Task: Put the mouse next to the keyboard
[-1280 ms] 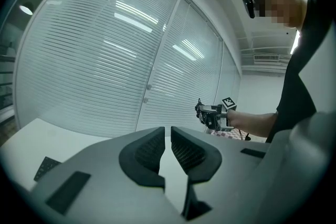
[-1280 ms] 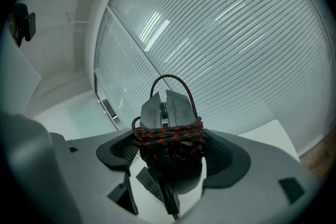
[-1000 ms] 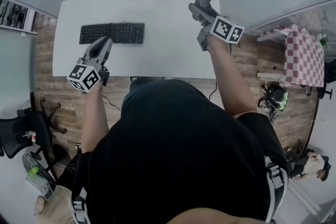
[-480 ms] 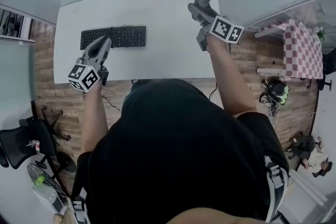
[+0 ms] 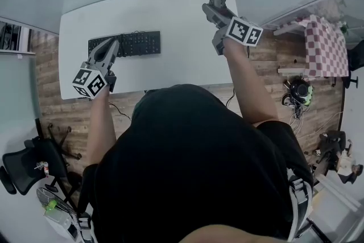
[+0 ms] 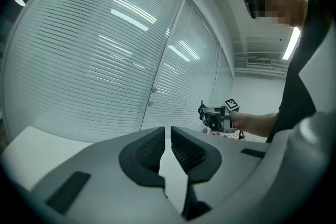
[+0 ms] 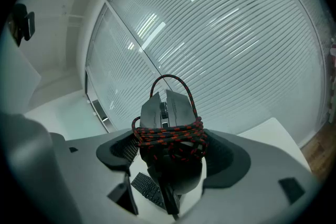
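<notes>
Mouse [image 7: 167,113] in raised right tongs [image 5: 211,7]

In the right gripper view, the mouse [image 7: 167,107] and its cord [image 7: 170,136] hide the inner pads of the right gripper [image 7: 169,150]. Only a sliver of keyboard [image 7: 148,189] shows below the fingers. In the head view, the left gripper [image 5: 112,44] covers the keyboard's left end with its fingers.

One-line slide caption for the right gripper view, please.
Right gripper shut on a grey mouse wrapped in its red-and-black cable, keyboard glimpsed below between the jaws.
</notes>
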A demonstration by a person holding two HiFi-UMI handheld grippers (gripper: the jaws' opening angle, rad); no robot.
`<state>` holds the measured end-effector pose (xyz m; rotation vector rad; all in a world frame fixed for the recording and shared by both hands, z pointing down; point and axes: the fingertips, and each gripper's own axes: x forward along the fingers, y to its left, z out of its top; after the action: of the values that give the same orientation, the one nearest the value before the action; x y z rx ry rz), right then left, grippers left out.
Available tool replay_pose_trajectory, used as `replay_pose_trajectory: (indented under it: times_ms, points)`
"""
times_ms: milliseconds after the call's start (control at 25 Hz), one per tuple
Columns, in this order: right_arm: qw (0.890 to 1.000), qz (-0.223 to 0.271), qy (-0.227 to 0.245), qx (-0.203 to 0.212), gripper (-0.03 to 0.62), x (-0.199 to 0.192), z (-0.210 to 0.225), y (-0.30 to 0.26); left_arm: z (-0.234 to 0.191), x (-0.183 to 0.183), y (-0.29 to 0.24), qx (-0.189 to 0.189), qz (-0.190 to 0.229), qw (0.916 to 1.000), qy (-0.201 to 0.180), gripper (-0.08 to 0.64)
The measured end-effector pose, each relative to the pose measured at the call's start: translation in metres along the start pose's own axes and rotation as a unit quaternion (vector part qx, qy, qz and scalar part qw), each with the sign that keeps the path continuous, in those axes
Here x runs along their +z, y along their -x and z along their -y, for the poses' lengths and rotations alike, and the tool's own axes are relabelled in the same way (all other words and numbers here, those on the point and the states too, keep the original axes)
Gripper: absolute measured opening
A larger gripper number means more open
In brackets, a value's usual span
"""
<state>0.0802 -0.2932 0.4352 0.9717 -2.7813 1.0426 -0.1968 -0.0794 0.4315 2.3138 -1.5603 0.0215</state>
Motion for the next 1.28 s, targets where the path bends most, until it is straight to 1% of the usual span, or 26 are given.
replay_pose_trajectory:
  times_ms: [320,720,960,1280]
  points:
    - [1.000,0.002,-0.004,-0.022,0.407,-0.006,-0.003,-0.019,-0.032,0.005,-0.006,-0.020,-0.008,0.9998,0.001,0.052]
    - [0.999,0.001,-0.010,-0.036,0.407,-0.017,-0.014,-0.043,-0.069,0.019,-0.014,-0.038,-0.012,0.9992,-0.003,0.052]
    - [0.999,0.008,-0.017,-0.051,0.407,-0.017,-0.003,-0.043,-0.076,0.022,-0.029,-0.053,-0.018,0.9985,-0.003,0.051]
    - [0.997,0.004,-0.028,-0.076,0.407,-0.030,0.012,-0.053,-0.092,0.022,-0.042,-0.067,-0.030,0.9973,-0.002,0.051]
